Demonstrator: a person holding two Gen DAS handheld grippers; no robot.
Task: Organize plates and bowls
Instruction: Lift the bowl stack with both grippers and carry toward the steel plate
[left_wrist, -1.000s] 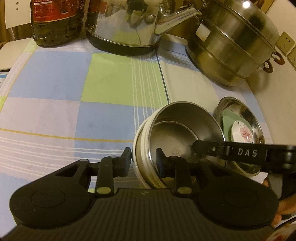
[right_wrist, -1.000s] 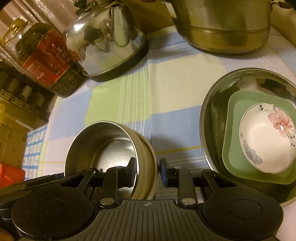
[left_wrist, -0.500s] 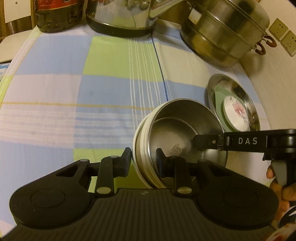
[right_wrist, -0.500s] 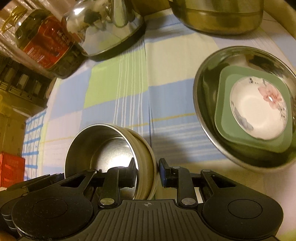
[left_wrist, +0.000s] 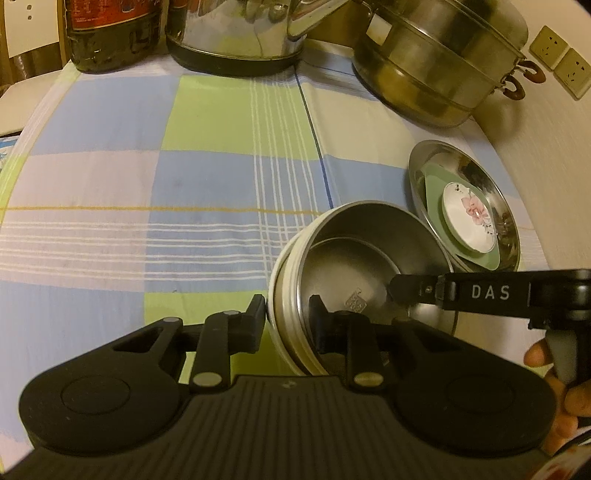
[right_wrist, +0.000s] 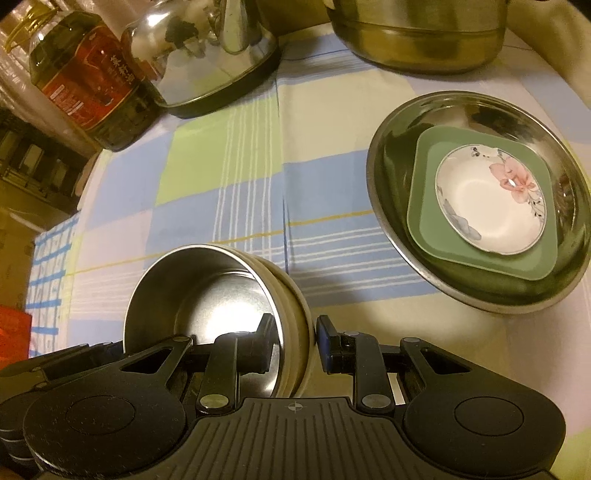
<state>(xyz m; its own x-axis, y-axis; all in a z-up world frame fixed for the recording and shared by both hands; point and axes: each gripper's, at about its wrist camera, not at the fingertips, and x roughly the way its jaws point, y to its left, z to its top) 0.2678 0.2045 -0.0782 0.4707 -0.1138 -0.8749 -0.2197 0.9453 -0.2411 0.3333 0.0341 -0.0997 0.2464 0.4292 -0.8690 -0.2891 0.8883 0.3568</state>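
Note:
A steel bowl with a cream outer wall is held above the checked cloth. My left gripper is shut on its left rim, one finger inside, one outside. My right gripper is shut on the opposite rim; its arm shows in the left wrist view. To the right a wide steel plate holds a green square plate with a white flowered dish on top.
A steel kettle, an oil bottle and a large steel steamer pot stand along the back. Wall sockets are at the right.
Both grippers have lifted the bowl higher, still gripping its rims. The cloth and the plate stack look farther below and more of the table shows.

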